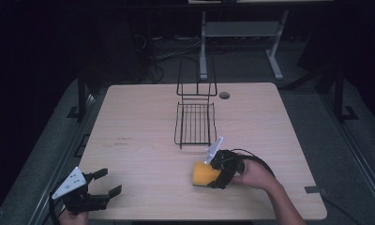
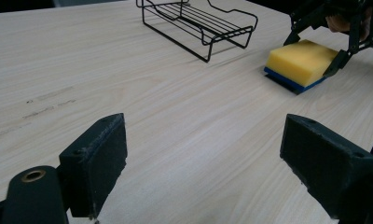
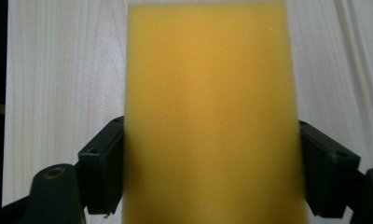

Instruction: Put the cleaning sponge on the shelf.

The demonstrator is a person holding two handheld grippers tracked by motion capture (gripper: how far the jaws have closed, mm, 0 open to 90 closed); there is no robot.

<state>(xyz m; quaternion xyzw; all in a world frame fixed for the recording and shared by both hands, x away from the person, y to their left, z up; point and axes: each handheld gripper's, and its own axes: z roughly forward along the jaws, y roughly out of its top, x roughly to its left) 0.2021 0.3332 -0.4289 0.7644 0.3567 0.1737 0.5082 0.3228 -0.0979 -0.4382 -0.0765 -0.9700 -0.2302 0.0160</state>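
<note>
A yellow sponge (image 1: 203, 175) with a blue underside lies flat on the wooden table (image 1: 138, 117), near the front and right of centre. My right gripper (image 1: 213, 174) reaches in from the right, and its jaws press against the sponge's two long sides. In the right gripper view the sponge (image 3: 210, 107) spans the whole gap between the jaws of that gripper (image 3: 211, 172). My left gripper (image 1: 109, 182) hovers open and empty over the table's front left corner. From the left gripper view, its jaws (image 2: 203, 154) stand wide apart, with the sponge (image 2: 300, 60) and right gripper (image 2: 313, 53) far off.
A black wire rack (image 1: 195, 123) with a tall looped back stands at the table's middle rear, also seen in the left gripper view (image 2: 198, 21). A round cable hole (image 1: 224, 95) sits just right of it. A white desk frame (image 1: 242, 28) stands beyond the table.
</note>
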